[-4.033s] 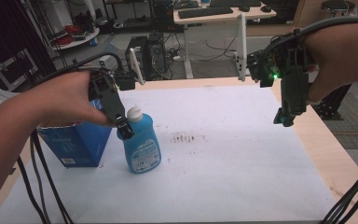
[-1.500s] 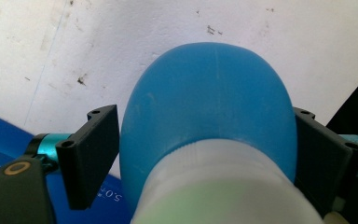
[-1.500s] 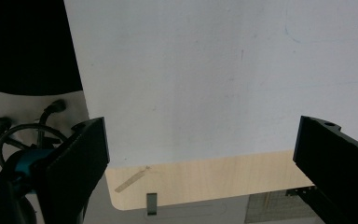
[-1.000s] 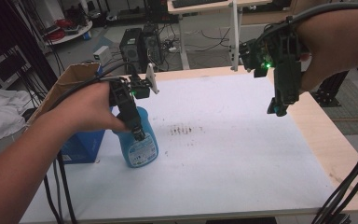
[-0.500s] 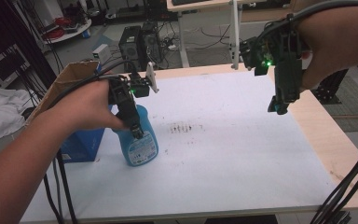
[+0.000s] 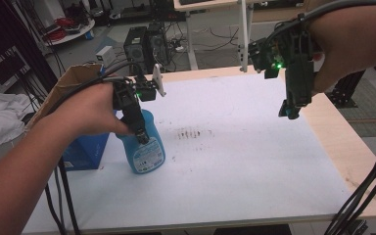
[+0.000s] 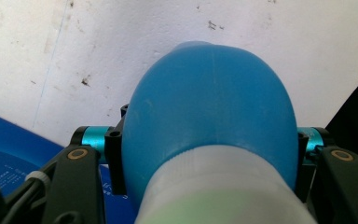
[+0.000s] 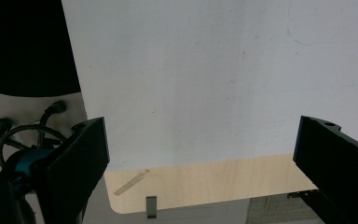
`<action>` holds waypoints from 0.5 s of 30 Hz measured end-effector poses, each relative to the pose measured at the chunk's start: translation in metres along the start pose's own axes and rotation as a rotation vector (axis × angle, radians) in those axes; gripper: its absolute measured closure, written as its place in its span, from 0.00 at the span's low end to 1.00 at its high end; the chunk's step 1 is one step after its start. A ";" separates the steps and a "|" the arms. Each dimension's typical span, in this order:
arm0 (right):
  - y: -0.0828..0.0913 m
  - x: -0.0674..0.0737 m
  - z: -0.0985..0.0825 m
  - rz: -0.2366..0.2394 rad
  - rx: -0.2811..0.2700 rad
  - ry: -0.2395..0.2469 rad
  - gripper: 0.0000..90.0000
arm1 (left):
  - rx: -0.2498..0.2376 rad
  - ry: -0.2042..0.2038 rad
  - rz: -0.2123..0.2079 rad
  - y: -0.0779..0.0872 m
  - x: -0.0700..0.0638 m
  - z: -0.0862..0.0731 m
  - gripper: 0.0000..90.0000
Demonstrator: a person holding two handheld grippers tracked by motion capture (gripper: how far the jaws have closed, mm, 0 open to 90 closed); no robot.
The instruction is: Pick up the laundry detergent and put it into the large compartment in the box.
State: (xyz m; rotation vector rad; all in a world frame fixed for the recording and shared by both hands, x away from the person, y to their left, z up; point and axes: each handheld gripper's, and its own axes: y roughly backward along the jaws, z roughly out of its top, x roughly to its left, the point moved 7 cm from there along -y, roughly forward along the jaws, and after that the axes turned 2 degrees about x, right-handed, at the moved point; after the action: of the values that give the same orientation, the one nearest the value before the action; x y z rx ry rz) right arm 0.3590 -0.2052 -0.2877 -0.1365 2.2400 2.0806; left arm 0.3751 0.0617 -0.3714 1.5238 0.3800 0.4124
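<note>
My left claw has just been closing and now clamps the blue bottle from above, jaws on either side of its shoulder just under the white cap; in the left gripper view the pads press both flanks of the blue body, so I read this as a firm grip, probably ready for a lift. Gripping high near the neck keeps the bottle upright and the label clear. The bottle stands on the tabletop at its left part, just beside a blue box that sits at the left edge, close to touching, I can't tell. My right claw hangs up over the right side, jaws wide apart and holding nothing, pointing down, well apart from the bottle; I guess it's parked out of the way. The tabletop is covered in a white sheet with a dark smudge near the middle and a bare wood strip along the right edge. Behind: a cardboard flap by the box, computer towers on the floor, cables, another desk's legs.
</note>
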 end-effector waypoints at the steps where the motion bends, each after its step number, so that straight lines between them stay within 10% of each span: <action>1: 0.000 0.000 0.000 0.001 -0.001 0.002 0.03 | 0.002 -0.003 -0.001 0.000 0.000 0.000 0.43; 15: 0.000 -0.001 -0.001 0.001 0.001 -0.004 0.03 | 0.034 -0.056 -0.062 0.027 -0.011 -0.003 0.43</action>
State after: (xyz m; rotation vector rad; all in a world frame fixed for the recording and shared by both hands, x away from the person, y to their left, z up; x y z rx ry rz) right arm 0.3597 -0.2067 -0.2875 -0.1306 2.2388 2.0786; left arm 0.3631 0.0593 -0.3441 1.5495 0.3906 0.3151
